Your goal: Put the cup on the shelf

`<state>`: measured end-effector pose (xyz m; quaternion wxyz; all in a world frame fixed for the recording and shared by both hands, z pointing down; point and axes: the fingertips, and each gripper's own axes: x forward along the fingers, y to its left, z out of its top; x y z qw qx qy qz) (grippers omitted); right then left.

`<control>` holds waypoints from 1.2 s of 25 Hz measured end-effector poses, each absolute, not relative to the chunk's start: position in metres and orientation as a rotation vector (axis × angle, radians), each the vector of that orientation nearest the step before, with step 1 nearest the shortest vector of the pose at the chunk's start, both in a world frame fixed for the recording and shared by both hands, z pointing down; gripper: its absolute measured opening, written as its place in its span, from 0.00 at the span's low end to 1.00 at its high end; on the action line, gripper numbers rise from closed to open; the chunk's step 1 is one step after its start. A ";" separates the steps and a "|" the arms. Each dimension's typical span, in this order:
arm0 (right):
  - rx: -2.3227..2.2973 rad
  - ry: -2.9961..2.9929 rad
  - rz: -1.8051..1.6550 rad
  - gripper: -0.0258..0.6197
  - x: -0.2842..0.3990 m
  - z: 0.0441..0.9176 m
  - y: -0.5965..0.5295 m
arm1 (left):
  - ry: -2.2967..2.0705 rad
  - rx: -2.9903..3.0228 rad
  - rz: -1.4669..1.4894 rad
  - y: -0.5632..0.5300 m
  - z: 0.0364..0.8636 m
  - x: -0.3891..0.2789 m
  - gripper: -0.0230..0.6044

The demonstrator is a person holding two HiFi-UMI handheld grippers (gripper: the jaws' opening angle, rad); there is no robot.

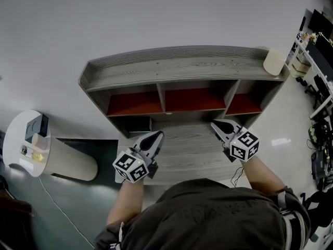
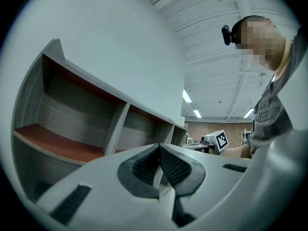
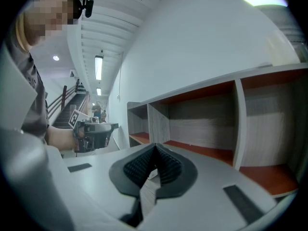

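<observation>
That wood-grain shelf (image 1: 182, 66) with the three red-floored cubbies takes up the whole far side of your bench (image 1: 187, 145). Your left gripper (image 1: 156, 137) and right gripper (image 1: 216, 124) both hover low over the bench, jaws fully together, nothing in either. The cream cup (image 1: 274, 61) stands on the shelf's top board at the far right end, up and right of your right gripper, clearly the nearer one.

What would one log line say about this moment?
cup: on shelf top, right end | left gripper: shut, empty | right gripper: shut, empty
</observation>
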<state>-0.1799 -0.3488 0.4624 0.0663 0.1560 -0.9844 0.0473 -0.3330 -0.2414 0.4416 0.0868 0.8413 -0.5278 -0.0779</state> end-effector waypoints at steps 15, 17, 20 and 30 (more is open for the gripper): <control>0.466 -2.964 0.129 0.02 -0.182 0.461 -0.349 | -1.579 2.490 -0.237 -0.240 0.444 -0.335 0.05; 0.466 -2.964 0.129 0.02 -0.182 0.461 -0.350 | -1.579 2.492 -0.239 -0.240 0.444 -0.335 0.05; 0.469 -2.962 0.126 0.02 -0.181 0.462 -0.351 | -1.577 2.495 -0.241 -0.242 0.444 -0.334 0.05; 0.467 -2.960 0.118 0.02 -0.183 0.461 -0.354 | -1.567 2.496 -0.247 -0.246 0.444 -0.334 0.05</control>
